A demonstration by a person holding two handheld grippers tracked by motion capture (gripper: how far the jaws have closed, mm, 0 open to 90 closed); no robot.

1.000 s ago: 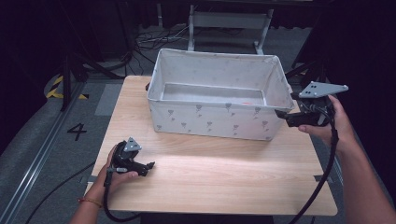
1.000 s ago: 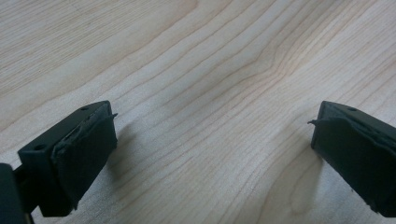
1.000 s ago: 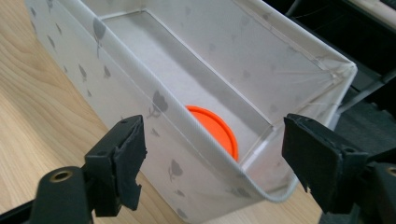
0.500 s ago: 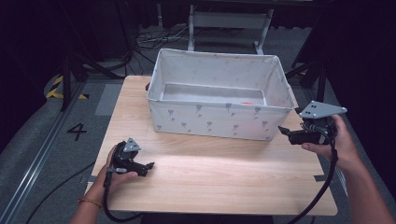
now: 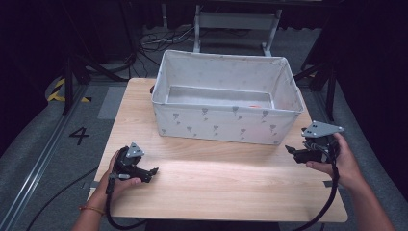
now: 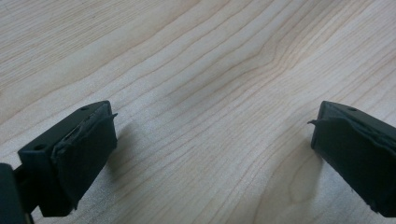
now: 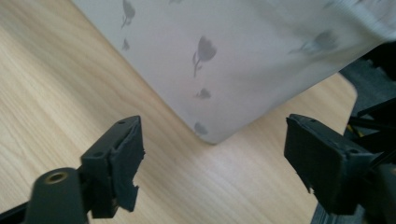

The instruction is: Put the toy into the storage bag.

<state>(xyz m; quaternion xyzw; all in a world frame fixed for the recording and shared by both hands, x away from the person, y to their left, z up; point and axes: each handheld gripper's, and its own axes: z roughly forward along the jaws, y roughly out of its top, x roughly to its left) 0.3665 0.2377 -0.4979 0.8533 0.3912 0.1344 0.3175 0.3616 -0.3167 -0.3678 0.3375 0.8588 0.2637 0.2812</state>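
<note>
A white fabric bin (image 5: 226, 126) with a grey tulip print stands on the far half of the wooden table (image 5: 226, 185). A small orange thing (image 5: 255, 106) lies on the bin's floor near the right. My left gripper (image 5: 153, 171) rests low on the table at the front left, jaws wide apart with bare wood (image 6: 210, 70) between them. My right gripper (image 5: 290, 150) hovers just off the bin's front right corner (image 7: 224, 56), pointing left. Its jaws (image 7: 212, 158) stand open with nothing between them.
The table's right edge lies just under my right hand (image 5: 344, 166). A metal frame (image 5: 235, 21) and cables (image 5: 144, 41) sit on the dark floor behind the bin. A "4" marking (image 5: 79, 135) is on the floor at the left.
My right gripper has come down from beside the bin's right rim to a spot low over the table by the front right corner. The left gripper has stayed put.
</note>
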